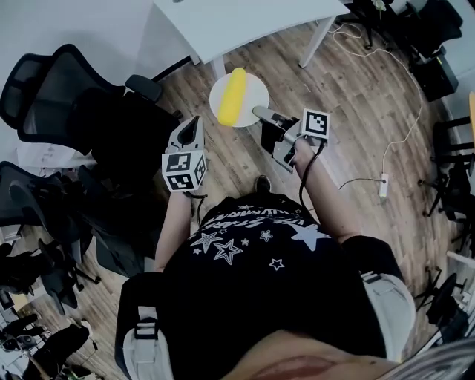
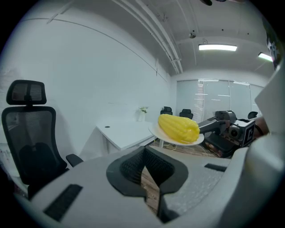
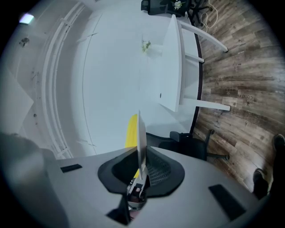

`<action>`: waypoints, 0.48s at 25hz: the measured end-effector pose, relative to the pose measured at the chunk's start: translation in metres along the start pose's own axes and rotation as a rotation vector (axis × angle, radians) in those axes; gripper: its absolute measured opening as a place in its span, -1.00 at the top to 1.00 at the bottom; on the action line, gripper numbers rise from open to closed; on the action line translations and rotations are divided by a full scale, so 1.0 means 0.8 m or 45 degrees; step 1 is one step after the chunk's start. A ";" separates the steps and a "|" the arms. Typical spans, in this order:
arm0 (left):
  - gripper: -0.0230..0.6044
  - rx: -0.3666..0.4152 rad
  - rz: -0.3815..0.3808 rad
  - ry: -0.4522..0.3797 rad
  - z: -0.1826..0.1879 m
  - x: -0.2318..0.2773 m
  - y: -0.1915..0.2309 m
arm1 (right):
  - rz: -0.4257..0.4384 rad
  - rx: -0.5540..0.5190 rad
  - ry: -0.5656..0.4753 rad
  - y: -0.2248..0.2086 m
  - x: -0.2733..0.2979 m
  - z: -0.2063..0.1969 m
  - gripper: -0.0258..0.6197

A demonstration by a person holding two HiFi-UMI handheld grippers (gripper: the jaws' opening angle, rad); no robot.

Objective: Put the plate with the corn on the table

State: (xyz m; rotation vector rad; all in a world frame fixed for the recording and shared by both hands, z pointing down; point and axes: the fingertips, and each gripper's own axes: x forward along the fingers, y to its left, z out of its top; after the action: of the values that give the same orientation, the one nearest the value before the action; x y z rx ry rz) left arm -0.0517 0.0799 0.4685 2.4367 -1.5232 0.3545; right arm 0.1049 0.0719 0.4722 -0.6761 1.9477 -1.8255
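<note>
The right gripper has its jaws pinched narrow on the near rim of the plate, a grip at 1 edge that I'd guess leaves the underside free to land flat. The corn lies along the plate's middle, and the plate looks level so it won't roll. It hangs in the air over the wooden floor, just short of the white desk. The left gripper rides beside it, jaws together on nothing, likely a spare steadying hand
</note>
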 end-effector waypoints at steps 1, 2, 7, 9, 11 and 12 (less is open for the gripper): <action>0.91 -0.007 0.018 0.001 0.002 0.007 -0.002 | -0.003 0.002 0.017 -0.002 -0.001 0.010 0.81; 0.91 -0.014 0.036 0.003 0.004 0.014 -0.003 | -0.006 0.002 0.035 -0.005 -0.002 0.020 0.81; 0.91 -0.055 0.116 0.020 0.011 0.049 -0.012 | -0.013 0.009 0.112 -0.015 -0.003 0.071 0.80; 0.91 -0.076 0.142 0.021 0.013 0.061 -0.015 | 0.000 0.018 0.137 -0.018 -0.004 0.087 0.81; 0.91 -0.100 0.160 0.014 0.012 0.066 -0.018 | 0.013 0.019 0.162 -0.022 -0.004 0.096 0.81; 0.91 -0.108 0.168 0.014 0.010 0.066 -0.020 | 0.012 0.016 0.174 -0.026 -0.005 0.098 0.81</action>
State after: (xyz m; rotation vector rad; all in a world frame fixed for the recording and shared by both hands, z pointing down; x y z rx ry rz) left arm -0.0142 0.0394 0.4771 2.2732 -1.6637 0.3200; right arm 0.1555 0.0097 0.4864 -0.5500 2.0187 -1.9222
